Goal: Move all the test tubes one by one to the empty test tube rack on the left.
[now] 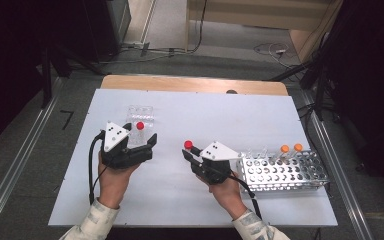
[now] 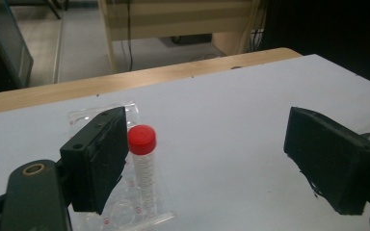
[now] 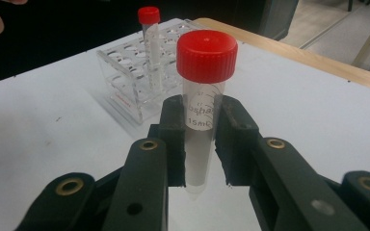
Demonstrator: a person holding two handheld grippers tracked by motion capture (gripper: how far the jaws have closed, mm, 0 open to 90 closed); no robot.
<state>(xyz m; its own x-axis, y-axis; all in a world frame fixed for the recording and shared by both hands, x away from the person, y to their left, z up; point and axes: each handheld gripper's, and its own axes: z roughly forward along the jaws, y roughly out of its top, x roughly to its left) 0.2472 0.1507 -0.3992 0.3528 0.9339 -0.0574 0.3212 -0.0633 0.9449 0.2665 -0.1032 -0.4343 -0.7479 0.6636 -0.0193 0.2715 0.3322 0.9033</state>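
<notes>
My right tool (image 3: 200, 144) clamps a clear red-capped plastic tube (image 3: 203, 86) marked "15mL"; my left tool (image 2: 207, 159) stands apart, empty.

Two red-capped tubes (image 1: 140, 126) (image 1: 188, 145) are counted, two orange-capped tubes (image 1: 284, 149) (image 1: 298, 147), one clear rack (image 1: 141, 113), one metal rack (image 1: 285, 172), two hand-held grippers (image 1: 141, 141) (image 1: 192, 151).

a white table (image 1: 180, 200) with a bare wooden strip along its far edge carries a clear plastic rack (image 1: 141, 120) left of centre, holding one upright red-capped tube (image 1: 140, 128), and, well apart to the right of that rack, a metal rack (image 1: 282, 172) near the table's right edge.
</notes>
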